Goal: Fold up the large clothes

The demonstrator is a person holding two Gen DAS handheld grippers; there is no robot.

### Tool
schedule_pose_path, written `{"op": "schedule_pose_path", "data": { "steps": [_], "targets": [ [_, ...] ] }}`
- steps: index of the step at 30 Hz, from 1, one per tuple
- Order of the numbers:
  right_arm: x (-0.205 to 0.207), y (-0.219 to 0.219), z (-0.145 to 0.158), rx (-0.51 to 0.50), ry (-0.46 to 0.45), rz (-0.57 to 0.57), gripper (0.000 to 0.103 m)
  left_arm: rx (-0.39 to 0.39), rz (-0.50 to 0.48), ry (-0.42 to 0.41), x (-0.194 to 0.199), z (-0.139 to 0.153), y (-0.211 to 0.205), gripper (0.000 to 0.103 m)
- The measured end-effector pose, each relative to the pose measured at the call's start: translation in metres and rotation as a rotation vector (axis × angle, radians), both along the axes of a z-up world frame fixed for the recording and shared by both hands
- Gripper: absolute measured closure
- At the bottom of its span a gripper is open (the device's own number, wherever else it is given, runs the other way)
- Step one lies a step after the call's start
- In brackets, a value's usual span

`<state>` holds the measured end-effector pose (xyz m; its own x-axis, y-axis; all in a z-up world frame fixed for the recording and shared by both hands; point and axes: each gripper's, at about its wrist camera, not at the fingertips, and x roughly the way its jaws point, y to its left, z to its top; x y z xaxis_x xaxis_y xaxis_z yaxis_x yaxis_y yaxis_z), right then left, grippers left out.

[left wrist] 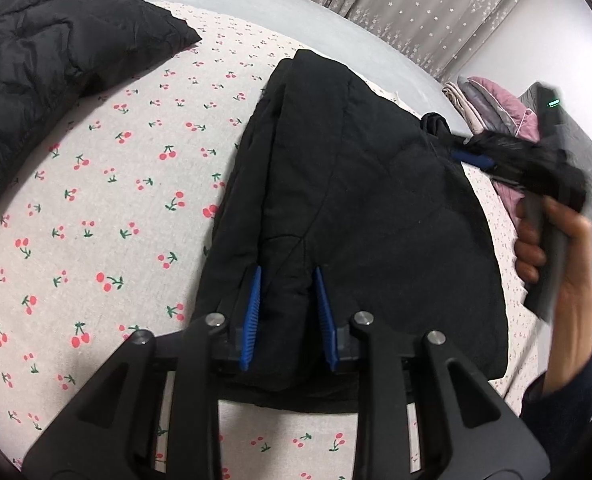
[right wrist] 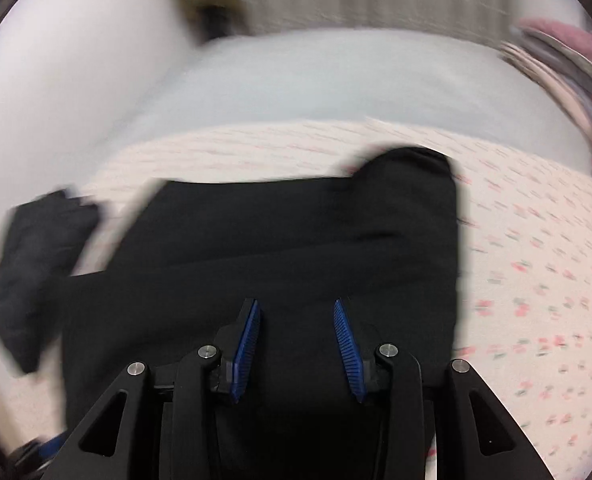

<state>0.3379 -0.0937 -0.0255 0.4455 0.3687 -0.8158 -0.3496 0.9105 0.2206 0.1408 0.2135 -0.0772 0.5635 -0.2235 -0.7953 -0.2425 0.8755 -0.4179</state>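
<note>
Right wrist view: heavily motion-blurred; cherry print of the bedsheet smeared to streaks, background shapes not identifiable. Black garment, folded, lies on the sheet directly ahead of the right gripper; its near part is cut off behind the gripper body. Right gripper jaws parted, nothing visibly between the blue pads; whether they touch the cloth cannot be told.

Left wrist view: sharp except at right. Same black garment, a tall folded bundle on the bedsheet; its lower edge is hidden behind the left gripper. Left gripper jaws moderately apart, straddling a ridge of the garment's fabric; a firm pinch cannot be confirmed. Right gripper blurred at the garment's upper right edge, held in the person's hand, fingers wrapped around the handle.

Bare sheet lies open left of the garment. Black quilted jacket well apart, to the garment's upper left. Pink and grey bedding pile beyond the garment's right edge.
</note>
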Motion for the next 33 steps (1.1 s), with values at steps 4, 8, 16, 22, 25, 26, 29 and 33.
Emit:
{"op": "schedule_pose_path", "data": {
  "steps": [4,8,16,22,25,26,29,33],
  "targets": [
    [-0.037,0.063,0.019,-0.024,-0.014,0.163,0.063,-0.002,0.005,0.002,-0.001,0.001,-0.001,0.073],
    [-0.037,0.133,-0.013,-0.099,0.037,0.266,0.063,-0.019,0.006,-0.006,-0.004,0.0,0.002,0.072],
    [-0.023,0.134,-0.056,-0.06,0.074,0.217,0.063,-0.13,0.008,-0.007,-0.001,-0.008,0.022,0.07],
    [-0.08,0.076,-0.005,0.015,0.053,0.183,0.062,-0.138,-0.016,-0.016,-0.006,-0.007,0.023,0.07],
    [-0.128,0.053,0.001,-0.08,0.035,0.23,0.062,-0.151,-0.013,-0.012,-0.009,-0.007,0.023,0.069],
    [-0.142,0.042,0.002,-0.1,0.033,0.237,0.062,-0.144,-0.013,-0.011,-0.008,-0.007,0.023,0.069],
    [-0.175,0.014,-0.004,-0.073,0.024,0.245,0.062,-0.1,-0.021,-0.014,-0.005,-0.006,0.019,0.068],
    [-0.185,0.019,-0.053,-0.147,-0.055,0.248,0.063,-0.013,-0.033,-0.024,-0.002,-0.003,0.008,0.066]
  ]
}}
